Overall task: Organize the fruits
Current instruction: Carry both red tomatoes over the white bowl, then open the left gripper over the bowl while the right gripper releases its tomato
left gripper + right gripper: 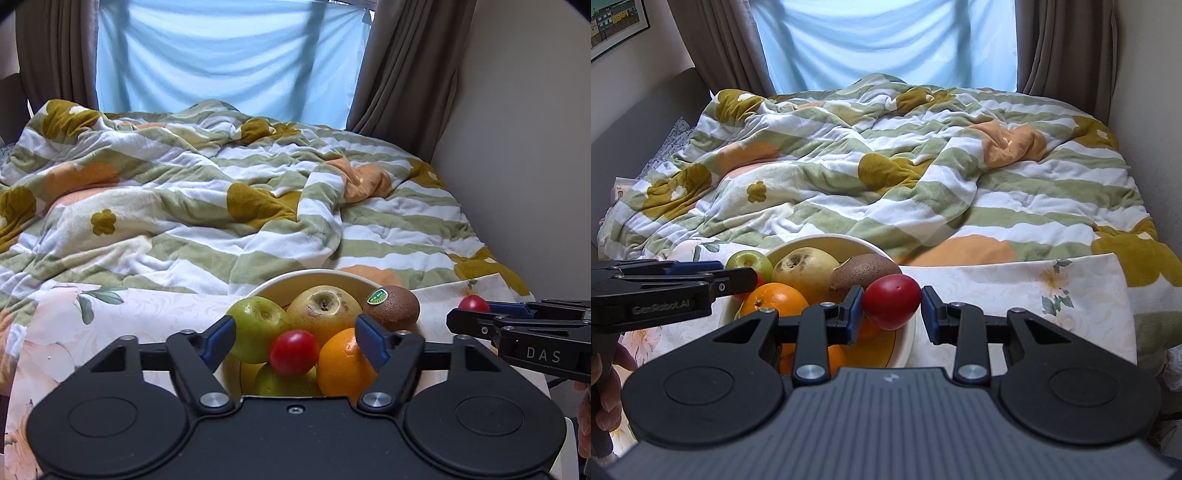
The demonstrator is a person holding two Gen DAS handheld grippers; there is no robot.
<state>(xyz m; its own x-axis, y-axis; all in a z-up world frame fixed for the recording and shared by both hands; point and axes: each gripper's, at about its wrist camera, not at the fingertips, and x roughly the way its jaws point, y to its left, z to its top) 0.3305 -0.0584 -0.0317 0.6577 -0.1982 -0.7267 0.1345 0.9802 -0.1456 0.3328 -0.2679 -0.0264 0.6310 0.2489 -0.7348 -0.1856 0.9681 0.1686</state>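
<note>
Holding a green apple (255, 325), pear (323, 308), kiwi (393, 308), orange (345, 363) and red tomato (293, 351), the cream bowl (325, 275) sits on the bed; left hand-held gripper (295, 341) spread above it, right hand-held gripper (892, 308) pinching a second tomato (892, 301).

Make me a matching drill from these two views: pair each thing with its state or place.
Things:
1. kiwi
2. orange
3. left gripper
4. right gripper

States or places:
A. shut on a red fruit
B. bears an oval green sticker
C. open, above the bowl
D. lies at the bowl's near side

Pairs: 1-B, 2-D, 3-C, 4-A
</note>
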